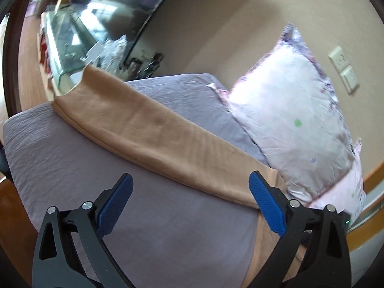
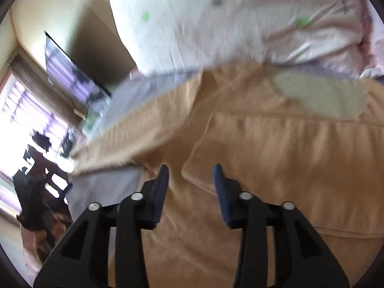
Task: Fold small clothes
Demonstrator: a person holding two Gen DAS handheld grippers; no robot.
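A tan pair of tights lies on the grey-lilac bed sheet (image 1: 100,168). In the left wrist view one long tan leg (image 1: 153,129) stretches from the far left down to the near right. My left gripper (image 1: 190,187) is open and empty, hovering above the sheet just in front of that leg. In the right wrist view the wider tan part (image 2: 276,158) fills the frame, with a pale grey gusset patch (image 2: 321,96) at the upper right. My right gripper (image 2: 191,175) is open just above a folded edge of the tan fabric, holding nothing.
A white and pink floral pillow (image 1: 295,110) leans against the beige wall on the right; it also shows in the right wrist view (image 2: 216,24). A dark TV screen (image 1: 115,7) and a glass shelf (image 1: 64,48) lie beyond the bed's far edge. A wall switch (image 1: 343,69) is on the right.
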